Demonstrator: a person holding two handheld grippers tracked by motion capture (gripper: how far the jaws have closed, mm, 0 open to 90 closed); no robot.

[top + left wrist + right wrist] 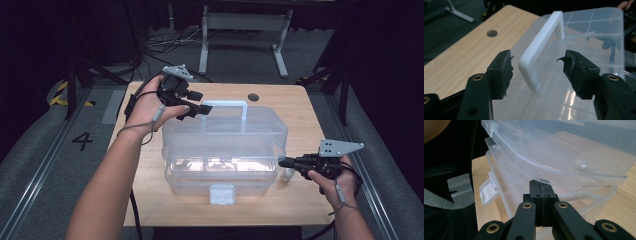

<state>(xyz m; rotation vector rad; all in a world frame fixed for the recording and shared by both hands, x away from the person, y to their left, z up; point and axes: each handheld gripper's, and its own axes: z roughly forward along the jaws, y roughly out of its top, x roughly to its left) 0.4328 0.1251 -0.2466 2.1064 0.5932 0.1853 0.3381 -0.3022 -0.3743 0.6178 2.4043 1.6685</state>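
So there's a clear plastic box [225, 150] sitting mid-tabletop [295, 107], long axis running left to right across it, latch [222, 194] facing the person. The lid is tipped up a bit at the front, so there's a gap over the lower tray. Its white handle [225, 106] stands upright on the lid and runs the same way as the box. The left claw [197, 109] is at the handle's left end, spread wide with the handle's corner [530, 67] between the pads but not touched. The right claw [281, 162] is pressed together on nothing, tips poking at the box's right end just under the lid edge [564, 173]. A small white bottle [288, 174] stands just beside that end. The tabletop is light wood with a round hole [253, 97] near the far edge; grey floor, cables and a grey stand [245, 30] behind, all pretty dark.
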